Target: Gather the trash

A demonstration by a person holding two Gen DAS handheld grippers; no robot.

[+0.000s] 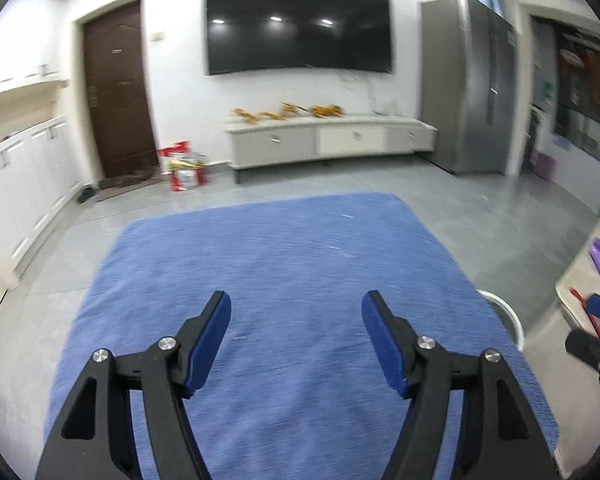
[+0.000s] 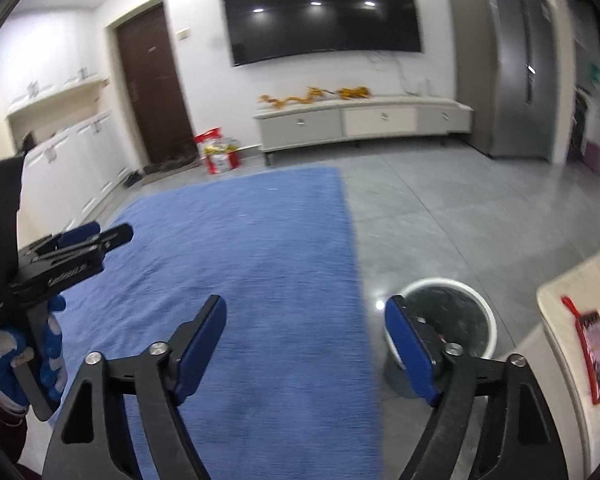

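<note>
Both tools spread (empty) over blue rug (image 1: 284,264) — grey tile floor (image 2: 460,216), white bin (image 2: 448,320) beside.

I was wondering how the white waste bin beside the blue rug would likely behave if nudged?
The white waste bin looks like thin plastic holding only a liner, so it is probably light. On the glossy tile floor it would likely slide rather than resist. Being round and open-topped, it may tip if pushed near the rim.
</note>
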